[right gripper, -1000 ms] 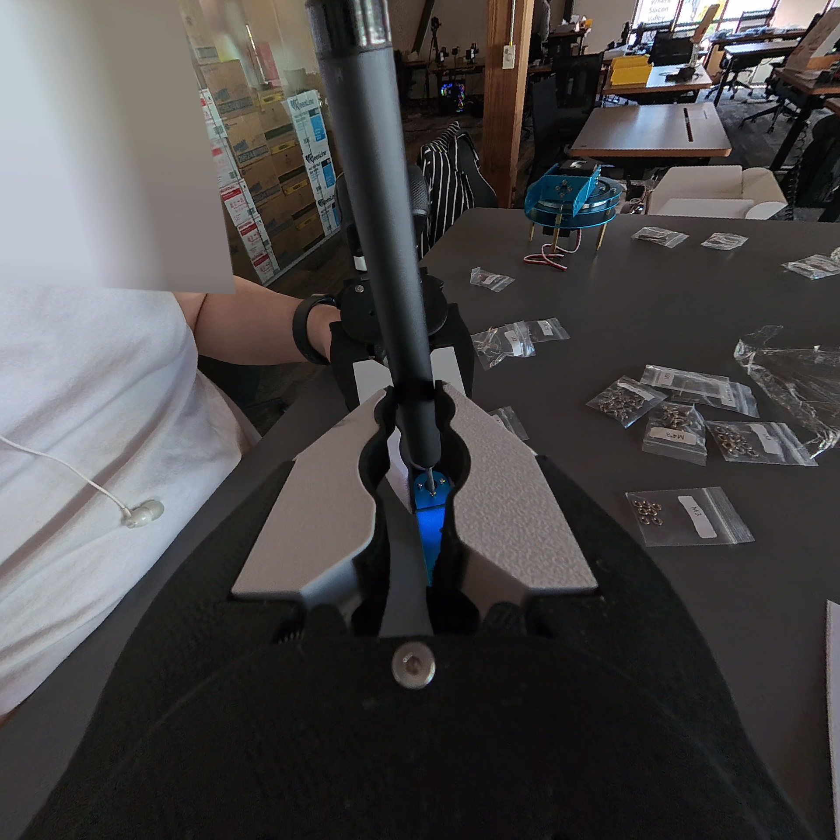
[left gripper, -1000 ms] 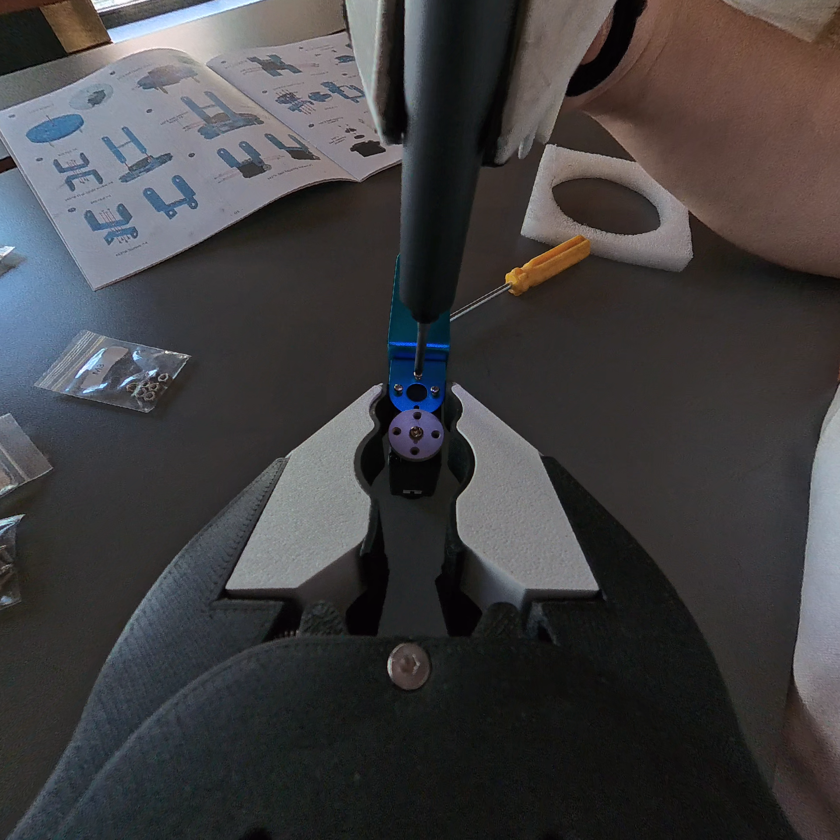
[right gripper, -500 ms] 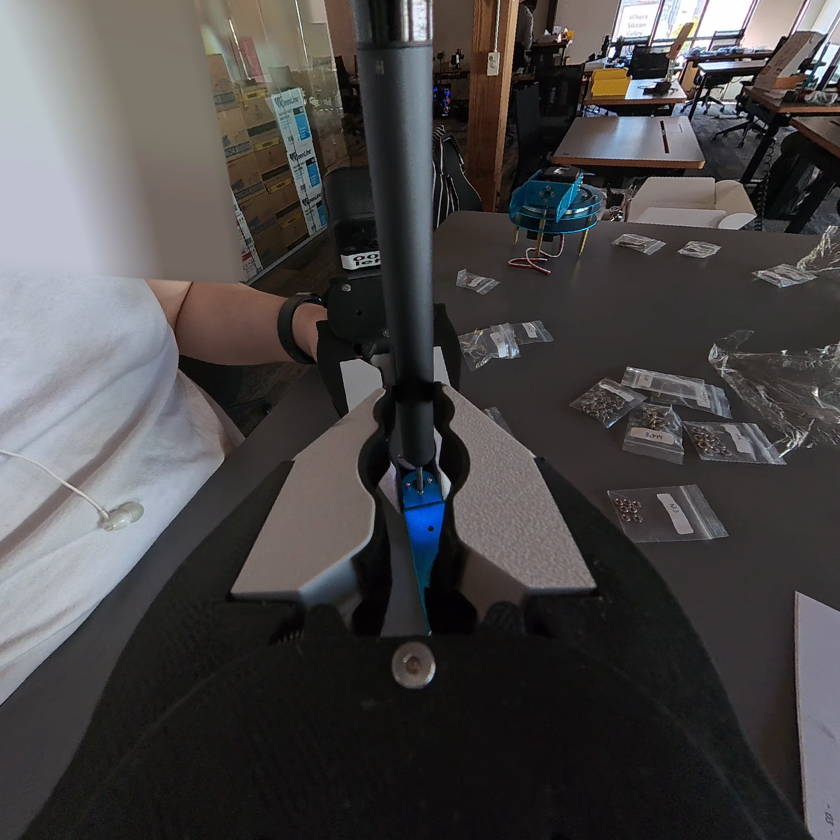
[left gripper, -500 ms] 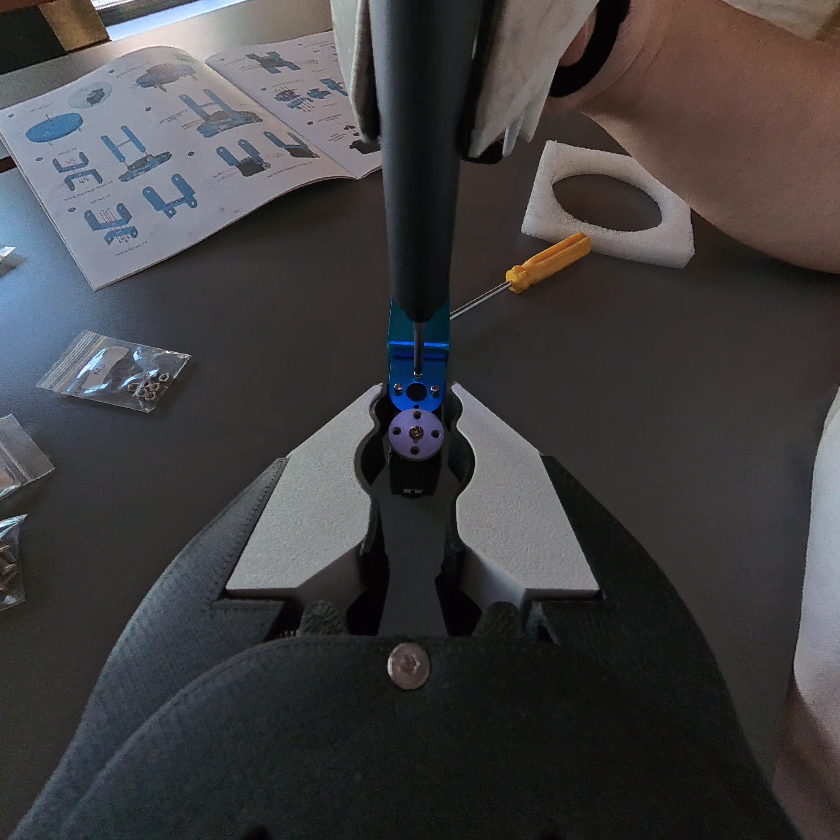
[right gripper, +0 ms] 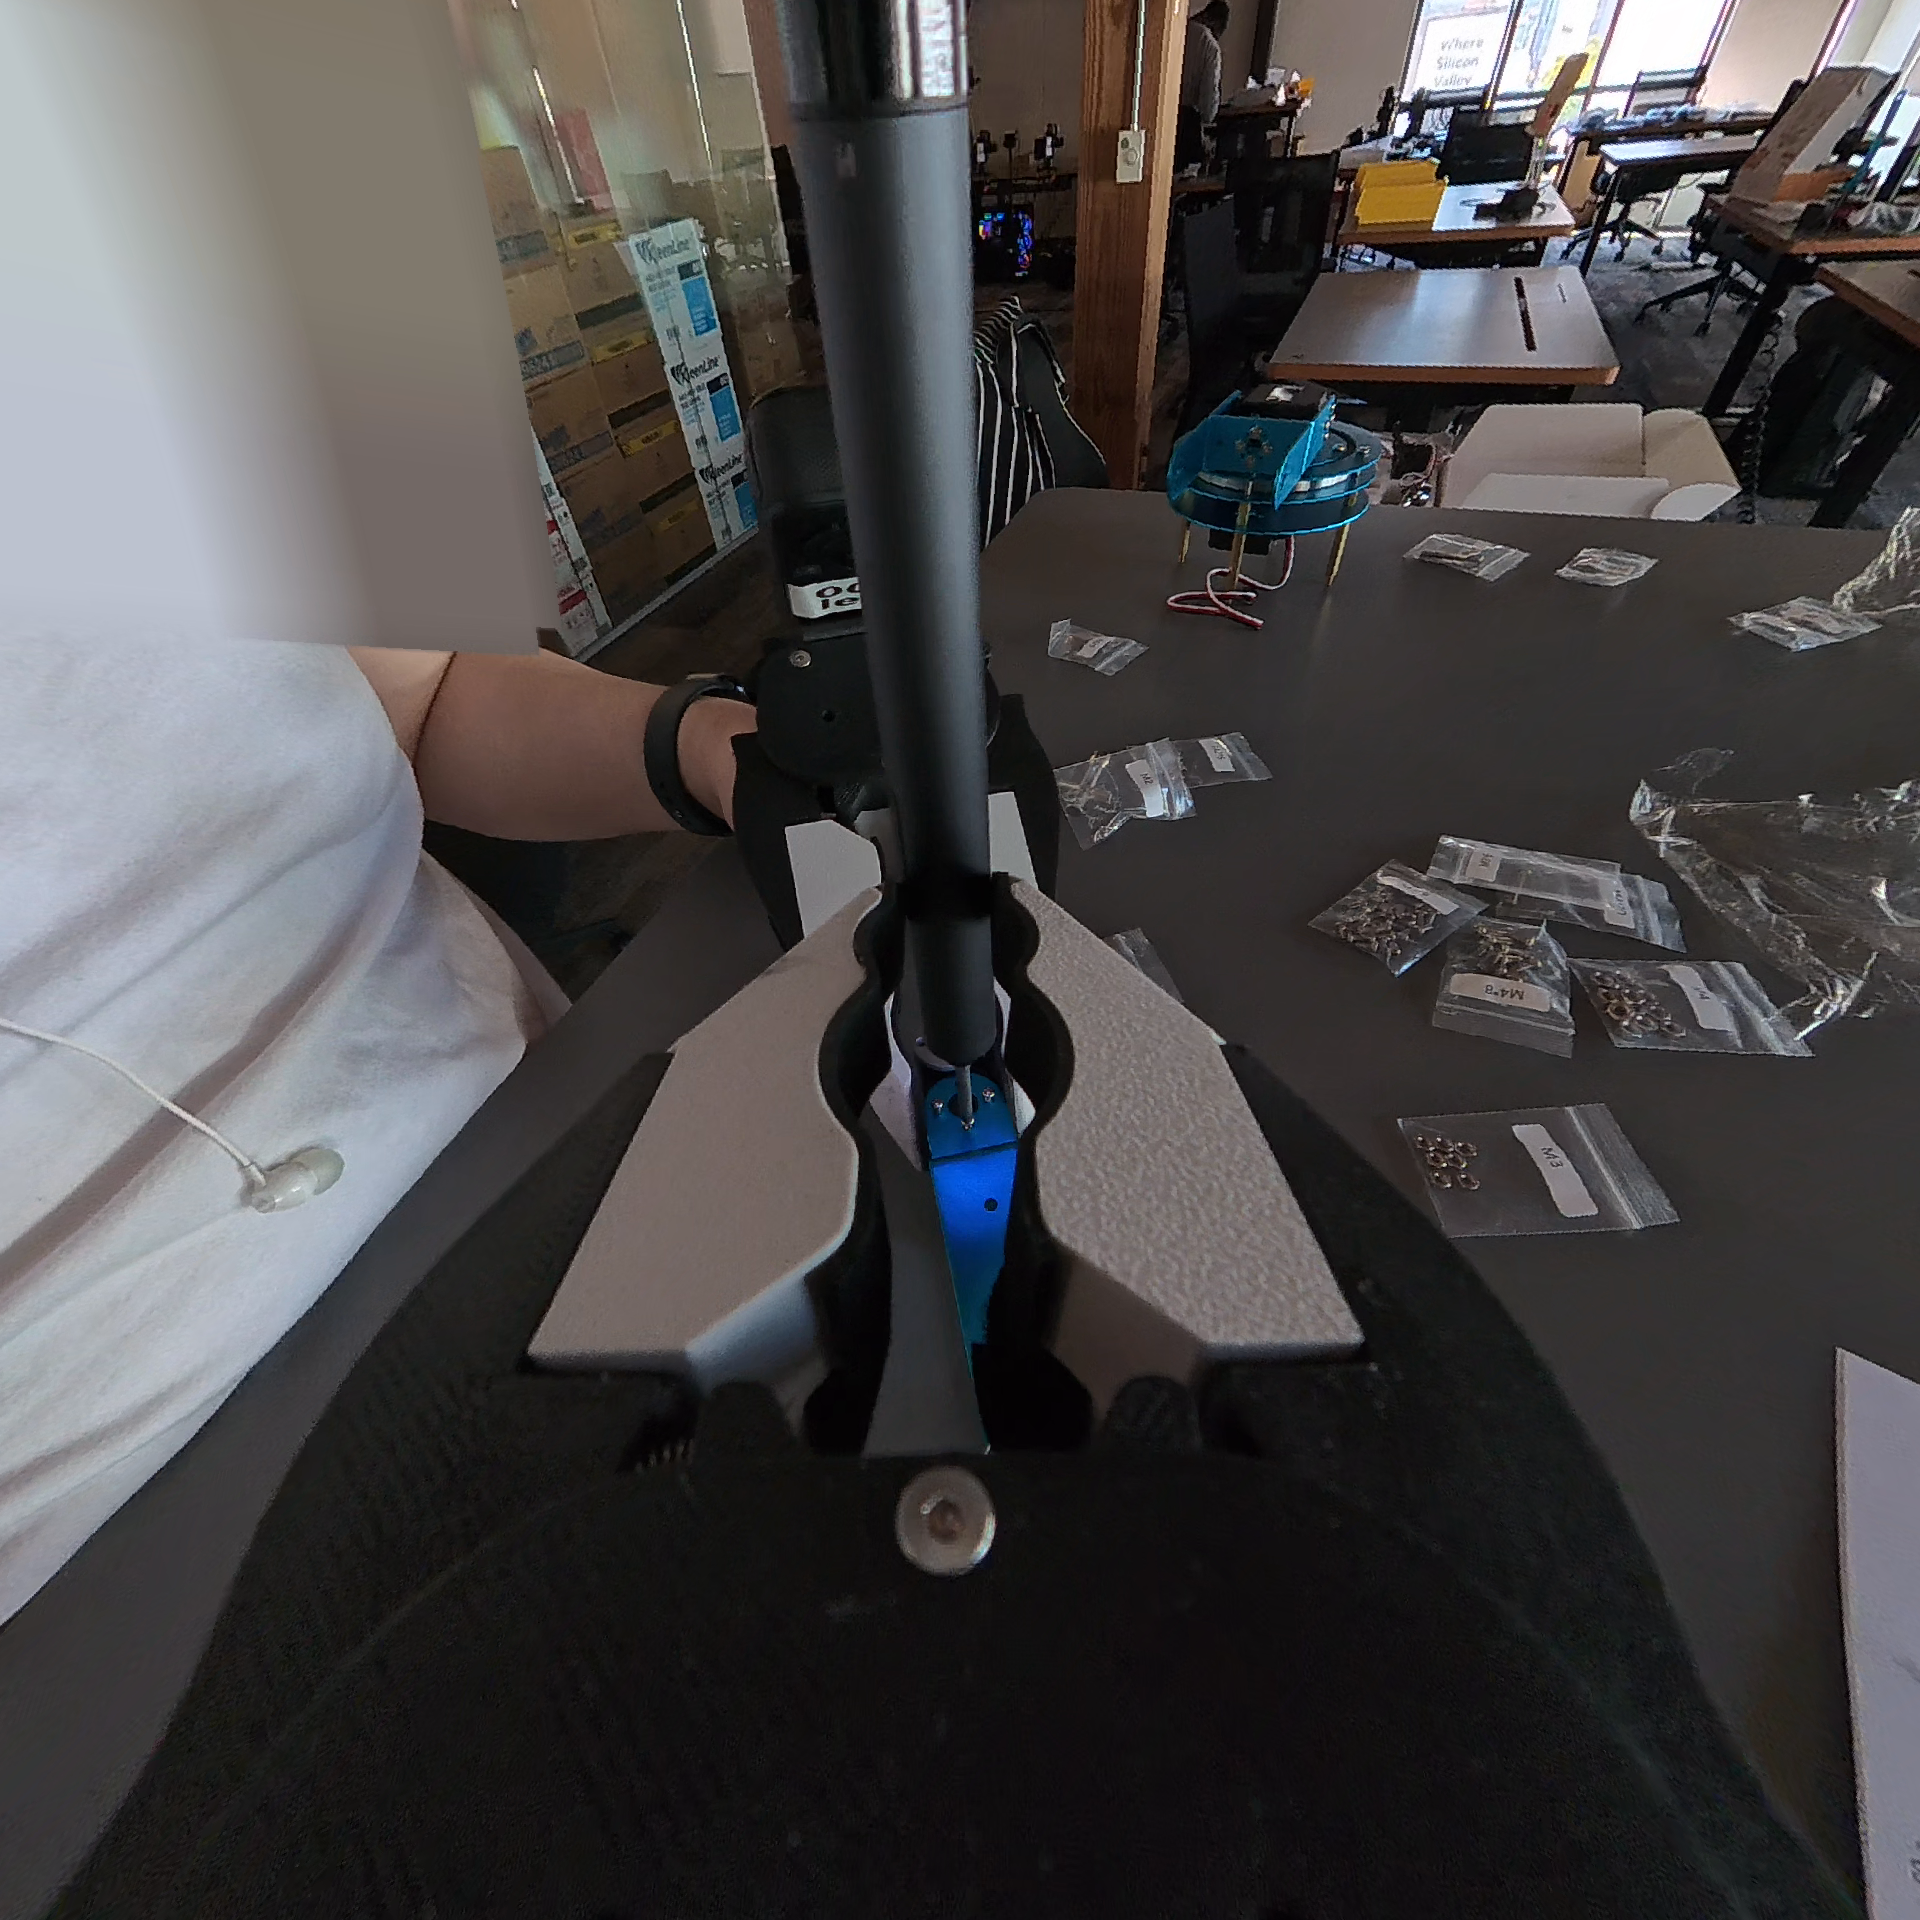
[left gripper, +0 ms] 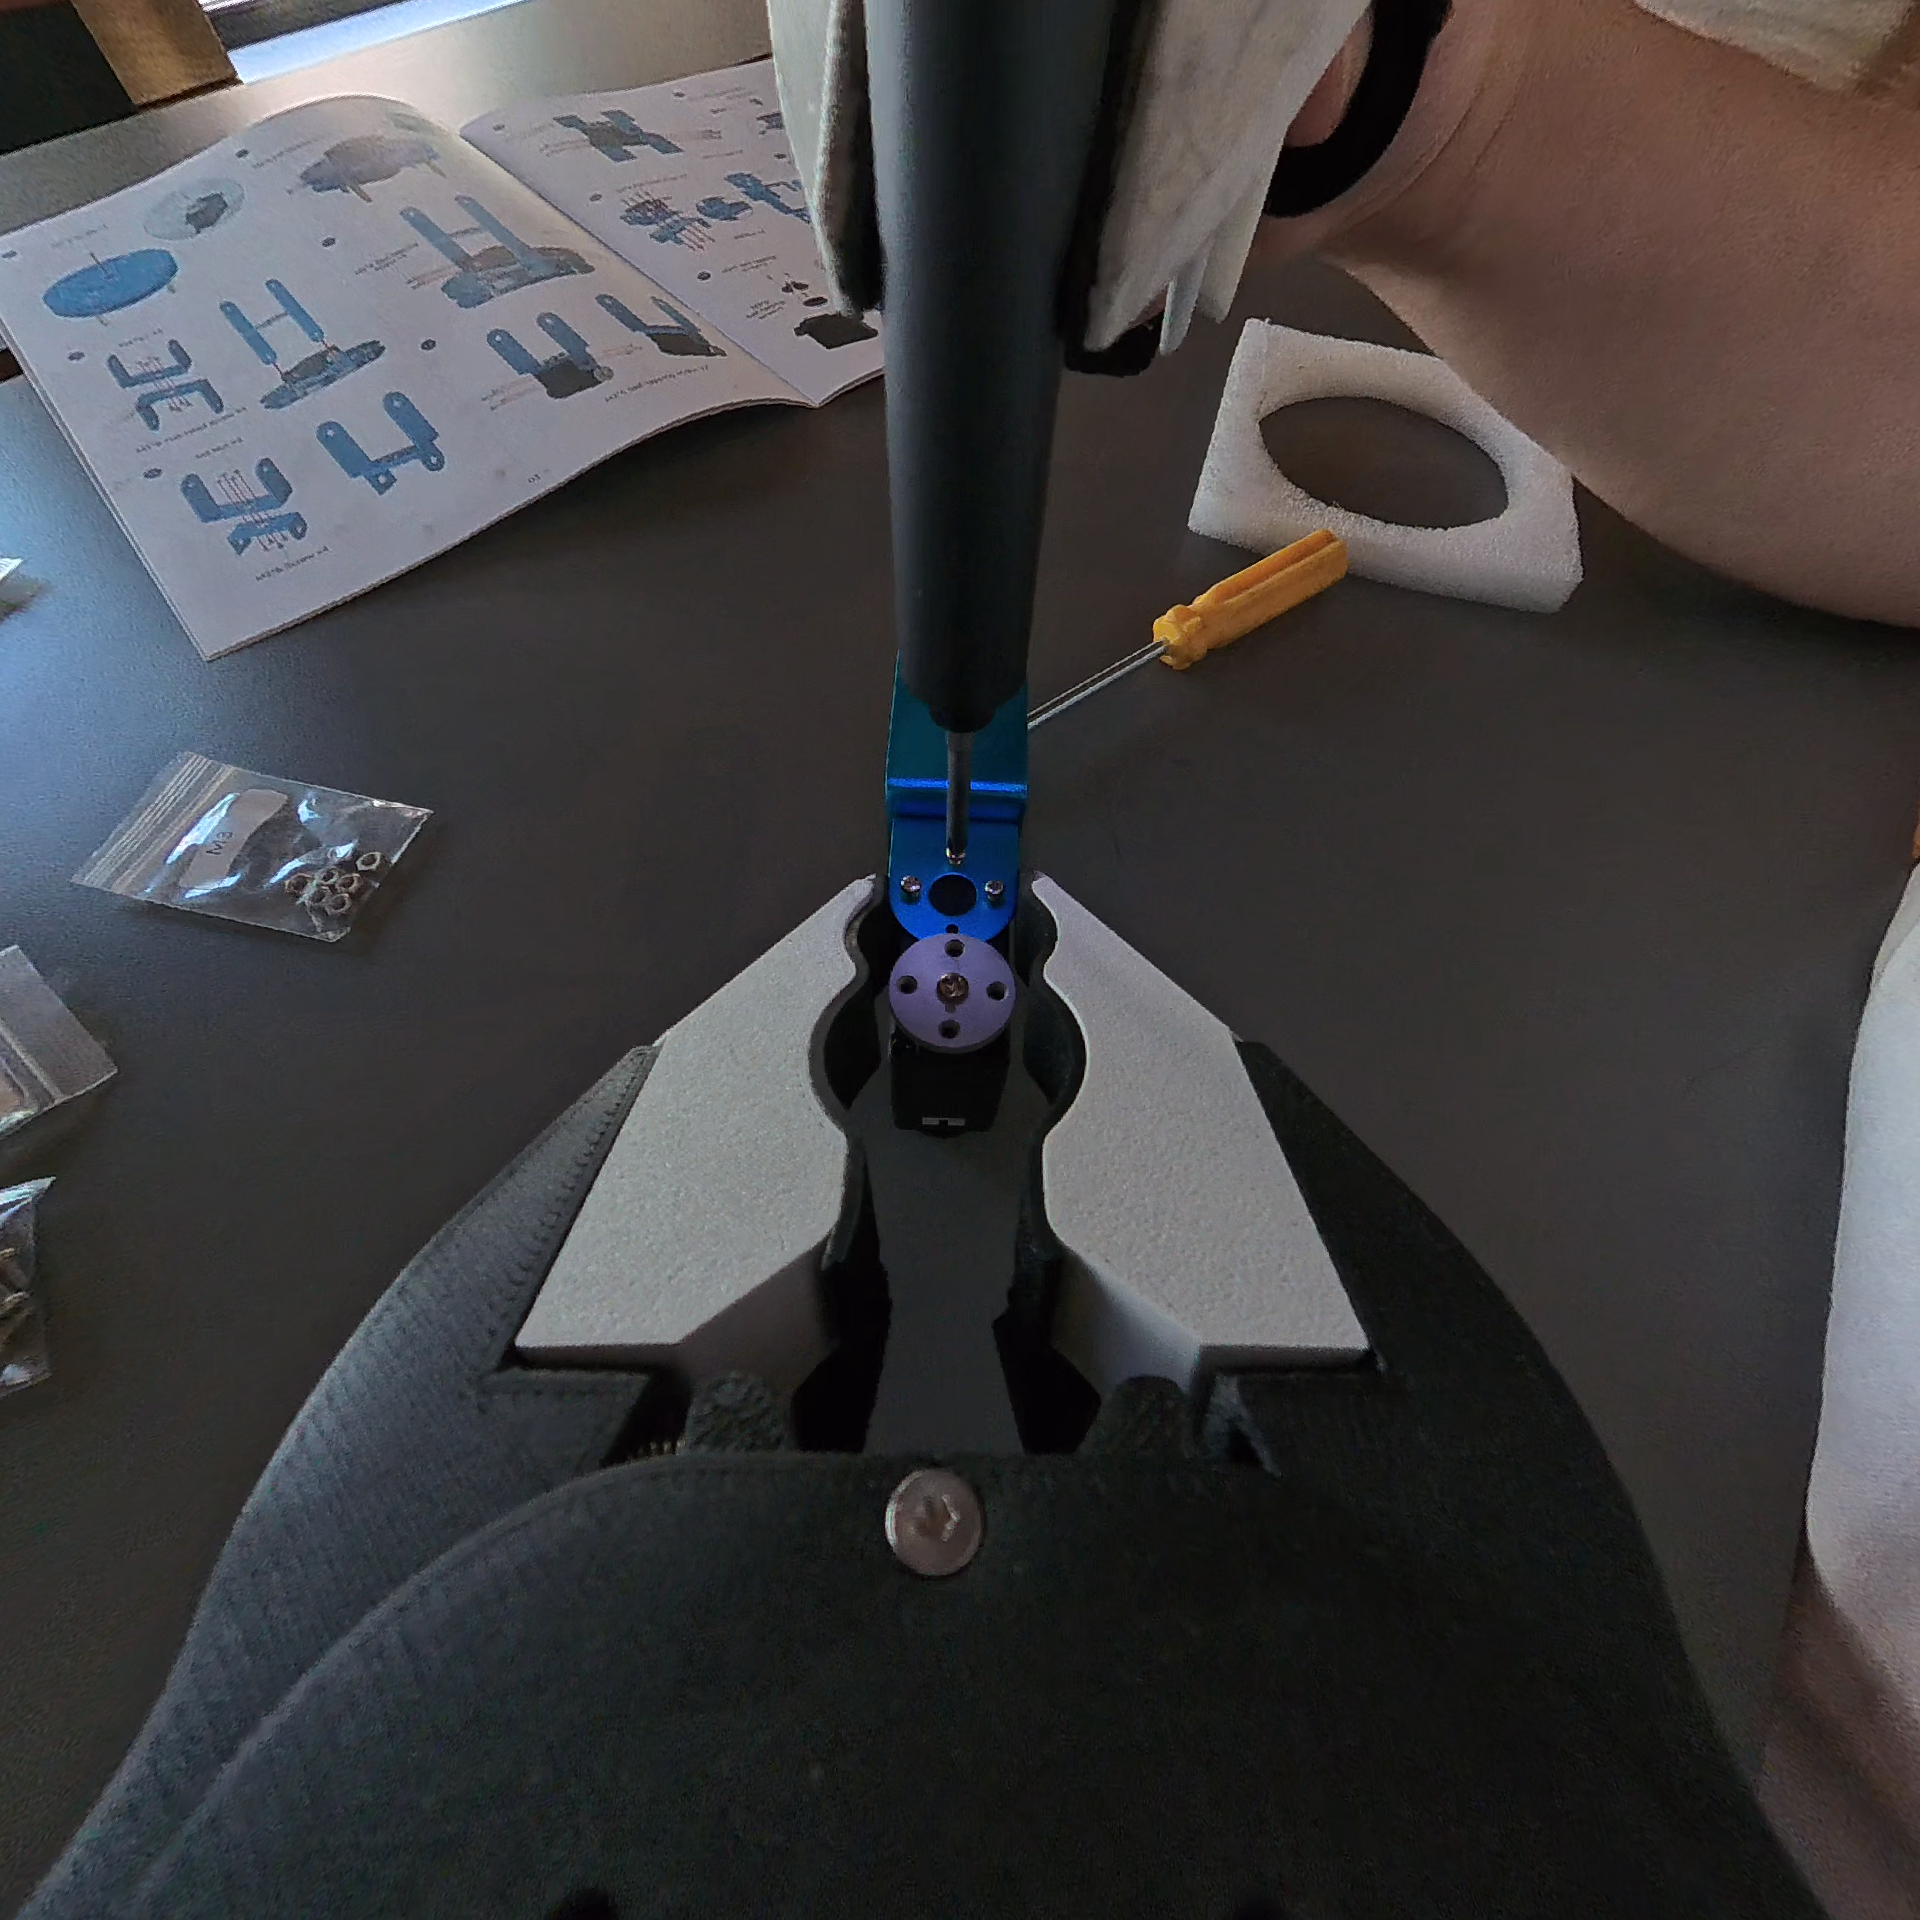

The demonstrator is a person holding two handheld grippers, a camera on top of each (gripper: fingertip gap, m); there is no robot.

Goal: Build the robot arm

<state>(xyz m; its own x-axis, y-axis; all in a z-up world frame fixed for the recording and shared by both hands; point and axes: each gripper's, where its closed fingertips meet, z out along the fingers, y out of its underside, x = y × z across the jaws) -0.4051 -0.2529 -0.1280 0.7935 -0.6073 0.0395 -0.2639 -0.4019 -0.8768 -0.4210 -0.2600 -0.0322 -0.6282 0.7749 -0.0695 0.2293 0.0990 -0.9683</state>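
Observation:
My left gripper (left gripper: 951, 914) is shut on a small black servo (left gripper: 943, 1091) with a purple round horn (left gripper: 951, 989) on top and a blue metal bracket (left gripper: 956, 821) against it. My right gripper (right gripper: 940, 914) is shut on a dark grey electric screwdriver (right gripper: 904, 520) held upright. The screwdriver (left gripper: 971, 343) comes down from the top of the left wrist view, and its thin bit (left gripper: 953, 800) rests on a small screw in the bracket. In the right wrist view the bracket (right gripper: 971, 1184) sits between my fingers, with the left gripper (right gripper: 894, 790) behind it.
An open instruction booklet (left gripper: 364, 343) lies at the far left, a yellow-handled screwdriver (left gripper: 1226, 608) and a white foam frame (left gripper: 1382, 468) at the far right. Bags of small hardware (right gripper: 1538, 1164) lie across the dark table (right gripper: 1455, 727). A blue round assembly (right gripper: 1273, 468) stands at the back. A person's arm (left gripper: 1662, 312) reaches in.
The electric screwdriver has tilted slightly toward upright and shifted a little left. The bit stays on the bracket's screw. The left gripper and servo have not moved.

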